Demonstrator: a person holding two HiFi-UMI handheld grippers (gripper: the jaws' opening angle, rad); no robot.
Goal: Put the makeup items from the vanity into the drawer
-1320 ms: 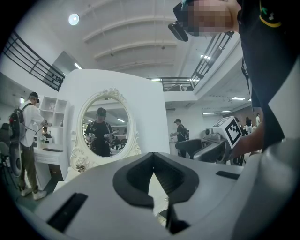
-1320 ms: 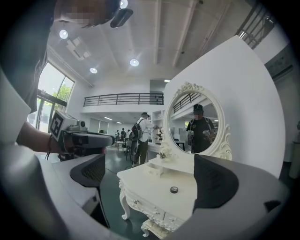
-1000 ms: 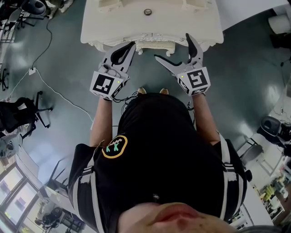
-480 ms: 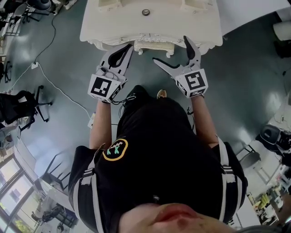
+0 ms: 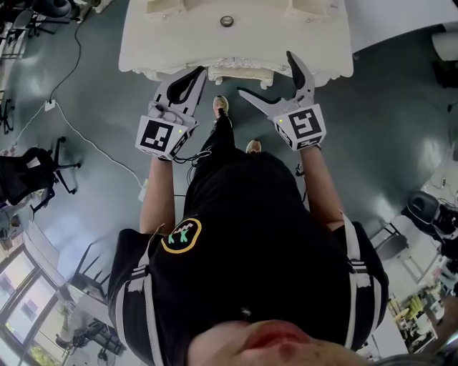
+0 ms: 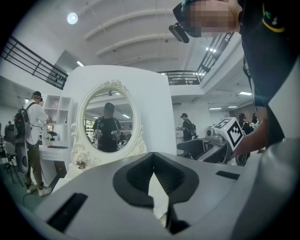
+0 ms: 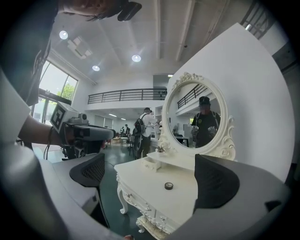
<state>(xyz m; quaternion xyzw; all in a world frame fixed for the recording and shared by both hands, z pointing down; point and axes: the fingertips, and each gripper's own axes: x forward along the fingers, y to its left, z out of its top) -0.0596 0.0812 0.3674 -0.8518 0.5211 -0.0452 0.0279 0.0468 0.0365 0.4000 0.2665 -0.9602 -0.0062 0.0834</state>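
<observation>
A white vanity stands in front of me, and a small round dark makeup item lies on its top. That round item shows again in the right gripper view, on the vanity top. The front drawer is closed. My left gripper is shut and empty, just short of the vanity's front edge. My right gripper stands open at the same edge, nothing between its pads. The shut left gripper points at the oval mirror.
A small shelf drawer sits below the mirror. A cable and a dark chair are on the floor to the left. People stand in the hall behind. The person's foot is near the vanity's front.
The person has stepped toward the vanity; one foot now shows between the grippers. Both grippers have moved slightly forward to the vanity's front edge. Jaw states are unchanged.
</observation>
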